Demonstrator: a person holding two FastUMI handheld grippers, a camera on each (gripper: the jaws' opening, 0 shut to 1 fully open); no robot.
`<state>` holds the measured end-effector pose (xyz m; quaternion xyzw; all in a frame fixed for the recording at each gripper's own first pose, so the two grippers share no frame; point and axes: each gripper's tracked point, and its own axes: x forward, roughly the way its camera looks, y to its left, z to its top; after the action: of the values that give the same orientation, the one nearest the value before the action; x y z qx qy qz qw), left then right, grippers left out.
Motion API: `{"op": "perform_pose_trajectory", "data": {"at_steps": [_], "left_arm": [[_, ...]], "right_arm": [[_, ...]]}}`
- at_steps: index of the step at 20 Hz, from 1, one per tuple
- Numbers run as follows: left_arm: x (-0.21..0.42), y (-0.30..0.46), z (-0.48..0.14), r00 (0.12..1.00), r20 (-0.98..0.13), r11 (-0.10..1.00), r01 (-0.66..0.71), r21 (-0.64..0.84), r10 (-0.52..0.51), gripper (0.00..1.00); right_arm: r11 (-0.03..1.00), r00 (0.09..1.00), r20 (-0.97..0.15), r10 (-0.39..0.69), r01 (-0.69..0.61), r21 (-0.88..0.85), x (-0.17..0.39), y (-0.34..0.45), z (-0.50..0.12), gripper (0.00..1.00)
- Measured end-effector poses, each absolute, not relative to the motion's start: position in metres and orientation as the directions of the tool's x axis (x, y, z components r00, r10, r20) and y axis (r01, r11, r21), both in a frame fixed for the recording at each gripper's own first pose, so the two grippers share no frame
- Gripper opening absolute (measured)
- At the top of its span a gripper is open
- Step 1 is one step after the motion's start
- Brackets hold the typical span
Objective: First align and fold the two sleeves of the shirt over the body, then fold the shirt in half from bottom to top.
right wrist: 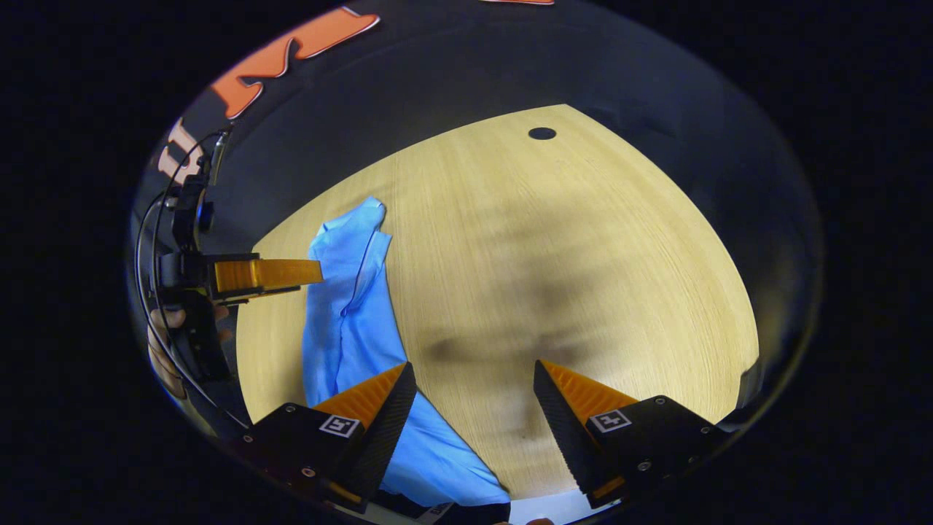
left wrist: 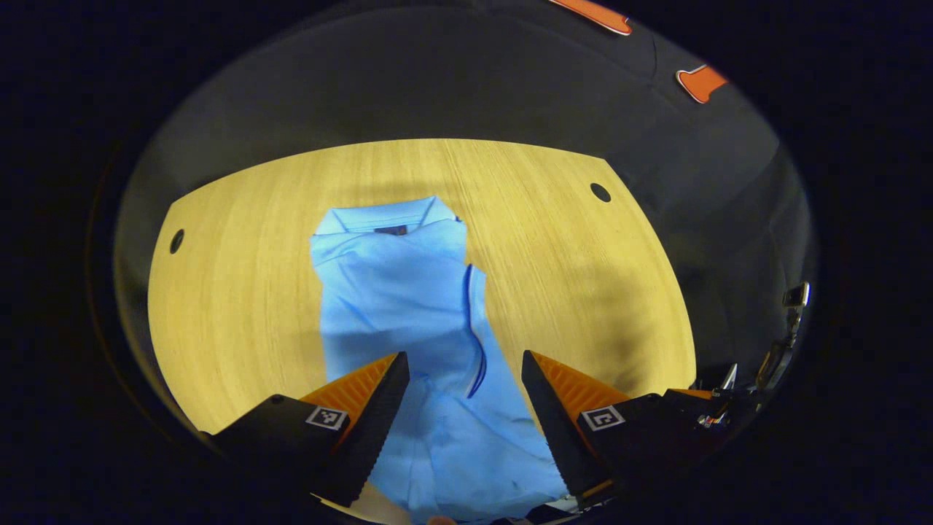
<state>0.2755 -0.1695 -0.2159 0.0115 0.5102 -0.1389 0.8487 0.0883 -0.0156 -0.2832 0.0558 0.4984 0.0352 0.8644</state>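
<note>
Left tool (left wrist: 465, 364) agape; right tool (right wrist: 475, 375) agape; both aloft.

left claw (left wrist: 465, 364) open, above shirt (left wrist: 397, 292) | table (left wrist: 240, 292)

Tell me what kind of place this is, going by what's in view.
Likely a recording booth set up for a folding task, not a home. A bare wooden table with round holes stands against a black cloth wall, and one blue shirt lies on it between hand-held grippers, left and right.

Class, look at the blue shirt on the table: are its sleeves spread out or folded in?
Folded in. The shirt lies as a narrow strip on the table, collar far; a sleeve edge runs down its body. No sleeve sticks out sideways.
</note>
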Motion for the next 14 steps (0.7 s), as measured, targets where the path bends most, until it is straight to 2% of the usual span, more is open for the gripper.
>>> {"op": "perform_pose_trajectory", "data": {"at_steps": [4, 9, 14], "left_arm": [[0.233, -0.134, -0.216, 0.434, -0.874, 0.973, 0.163, -0.16, -0.217, 1.0], [0.187, -0.082, -0.235, 0.429, -0.891, 0.989, 0.093, -0.119, -0.148, 1.0], [0.147, -0.057, -0.252, 0.419, -0.898, 0.991, 0.076, -0.111, -0.133, 1.0]], "right_arm": [[0.991, 0.466, -0.875, 0.132, -0.081, 0.106, 0.081, 0.004, -0.296, 0.99], [0.986, 0.43, -0.893, 0.129, -0.153, 0.069, 0.063, 0.026, -0.311, 0.99], [0.984, 0.406, -0.909, 0.091, -0.177, 0.019, 0.033, 0.038, -0.327, 0.99]]}}
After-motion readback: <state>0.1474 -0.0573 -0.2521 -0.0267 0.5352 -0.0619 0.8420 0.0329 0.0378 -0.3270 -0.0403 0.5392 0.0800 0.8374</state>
